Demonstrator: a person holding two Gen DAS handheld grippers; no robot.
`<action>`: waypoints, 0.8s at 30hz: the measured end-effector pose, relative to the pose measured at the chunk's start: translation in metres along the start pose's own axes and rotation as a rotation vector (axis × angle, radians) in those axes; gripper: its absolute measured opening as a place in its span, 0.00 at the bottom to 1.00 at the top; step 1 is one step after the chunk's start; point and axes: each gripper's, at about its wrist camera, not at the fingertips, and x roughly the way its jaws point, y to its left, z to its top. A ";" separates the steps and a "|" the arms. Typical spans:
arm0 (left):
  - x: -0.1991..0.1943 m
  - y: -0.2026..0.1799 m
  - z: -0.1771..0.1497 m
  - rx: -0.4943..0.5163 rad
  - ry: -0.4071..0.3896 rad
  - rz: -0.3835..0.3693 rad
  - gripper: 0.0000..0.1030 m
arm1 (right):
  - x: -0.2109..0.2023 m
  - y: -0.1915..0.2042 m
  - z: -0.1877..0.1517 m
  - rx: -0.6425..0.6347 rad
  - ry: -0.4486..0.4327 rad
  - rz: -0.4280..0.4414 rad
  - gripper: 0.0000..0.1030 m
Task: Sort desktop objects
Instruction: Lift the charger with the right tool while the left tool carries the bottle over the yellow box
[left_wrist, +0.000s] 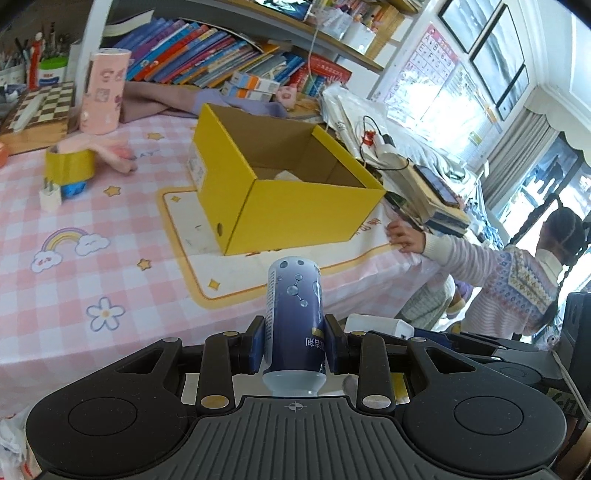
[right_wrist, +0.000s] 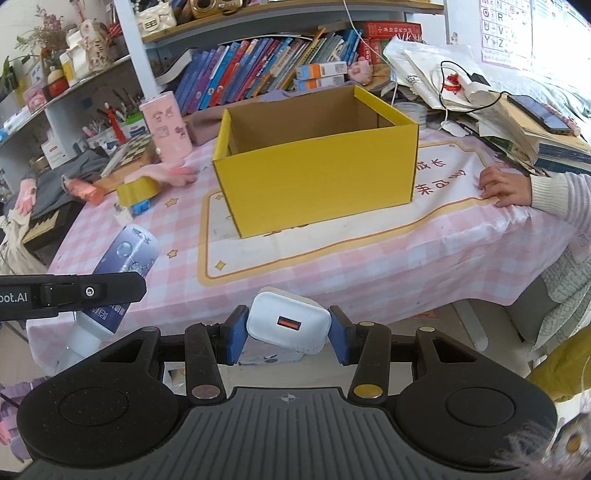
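Blue-labelled bottle (left_wrist: 294, 317), white charger (right_wrist: 288, 325)

Clamped in the left claw (left_wrist: 294, 343), the bottle (left_wrist: 293, 314) looks like smooth plastic with a glossy printed wrap. The charger (right_wrist: 289, 323) between the right claw (right_wrist: 288, 334) pads is glossy white plastic. Ahead of both, the yellow box (right_wrist: 317, 166) is matt cardboard, raw brown inside. The surface (right_wrist: 369, 273) wears a smooth checked cloth.

black ribbed claw (right_wrist: 288, 328) body, blue pads (right_wrist: 236, 338), brass rivets.
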 end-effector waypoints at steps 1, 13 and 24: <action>0.002 -0.002 0.002 0.002 0.000 -0.003 0.30 | 0.001 -0.002 0.002 0.002 0.001 -0.002 0.42; 0.030 -0.023 0.024 0.046 0.007 -0.045 0.30 | 0.010 -0.024 0.019 0.023 -0.010 -0.009 0.42; 0.047 -0.041 0.062 0.062 -0.068 -0.052 0.30 | 0.013 -0.044 0.065 -0.023 -0.076 0.005 0.42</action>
